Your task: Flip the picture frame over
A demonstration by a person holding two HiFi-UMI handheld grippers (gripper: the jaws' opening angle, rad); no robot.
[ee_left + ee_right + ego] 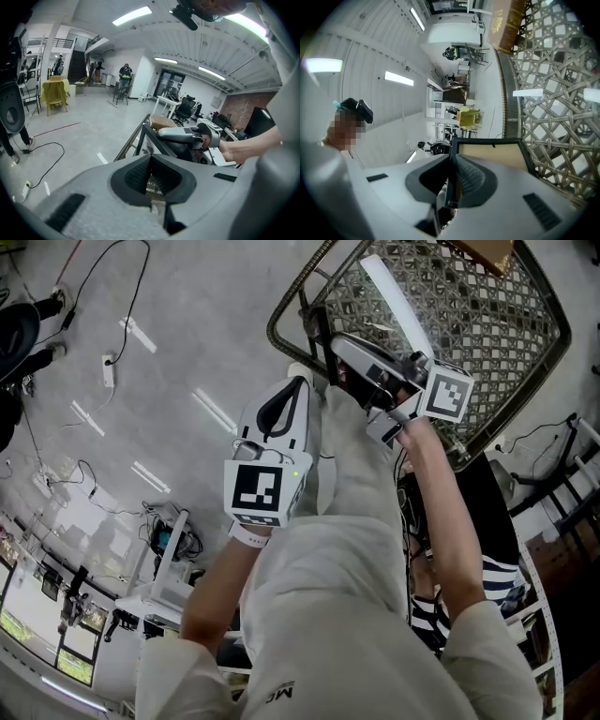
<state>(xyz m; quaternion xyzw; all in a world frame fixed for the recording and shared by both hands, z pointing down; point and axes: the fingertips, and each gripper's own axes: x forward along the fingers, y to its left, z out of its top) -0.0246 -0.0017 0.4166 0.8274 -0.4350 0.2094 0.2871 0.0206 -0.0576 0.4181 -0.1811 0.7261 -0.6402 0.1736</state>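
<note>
Black-rimmed, tan-backed picture frame (494,155) pinched in right hand-held gripper (452,161).

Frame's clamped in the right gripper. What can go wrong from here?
The right gripper pinches the picture frame by one edge only, so it may pivot or slip during the flip.
The left gripper is shut and off the frame, so nothing backs it up.
A drop would likely hit the woven table below.

1 picture frame (497,157), 1 basket (497,324)

Picture frame (497,157) sits in the right claw (452,161), over the wire mesh (553,117).
</note>
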